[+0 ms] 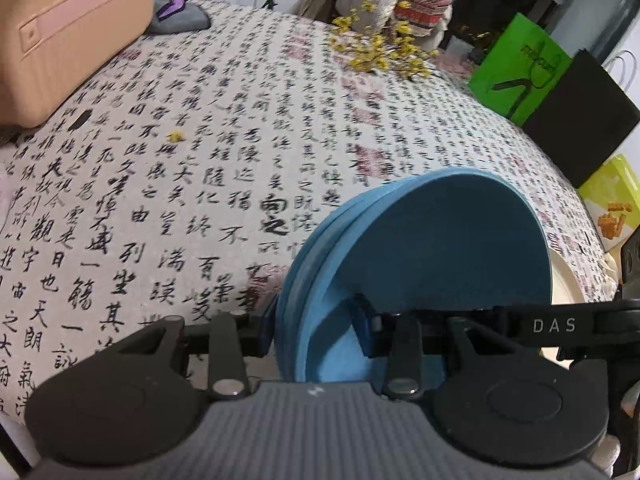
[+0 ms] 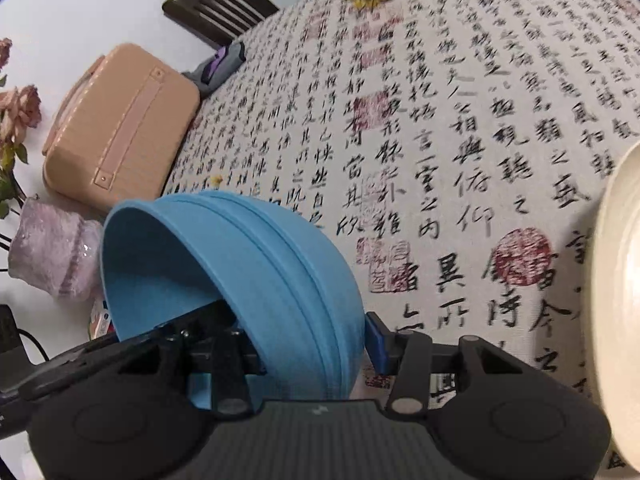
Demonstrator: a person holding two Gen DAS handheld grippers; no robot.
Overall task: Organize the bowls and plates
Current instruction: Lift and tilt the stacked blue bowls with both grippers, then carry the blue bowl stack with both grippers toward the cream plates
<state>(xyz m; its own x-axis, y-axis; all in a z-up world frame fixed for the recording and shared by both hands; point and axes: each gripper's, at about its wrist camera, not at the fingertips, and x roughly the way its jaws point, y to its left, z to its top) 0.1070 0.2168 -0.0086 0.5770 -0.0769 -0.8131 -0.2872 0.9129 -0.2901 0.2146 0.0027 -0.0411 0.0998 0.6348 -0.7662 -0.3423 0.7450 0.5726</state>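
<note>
- My left hand-held gripper (image 1: 316, 326) is clamped on the wall of the blue bowl (image 1: 432, 240), one finger inside, one outside.
- My right hand-held gripper (image 2: 316, 344) grips the same blue bowl (image 2: 248, 264) at its opposite wall.
- The bowl is tipped on edge above the calligraphy-print worktop (image 1: 224, 160).
- A cream plate (image 2: 618, 280) lies just to the right.
- A tan case (image 2: 120, 128) sits at the far left edge, near yellow flowers (image 1: 380, 48).
</note>
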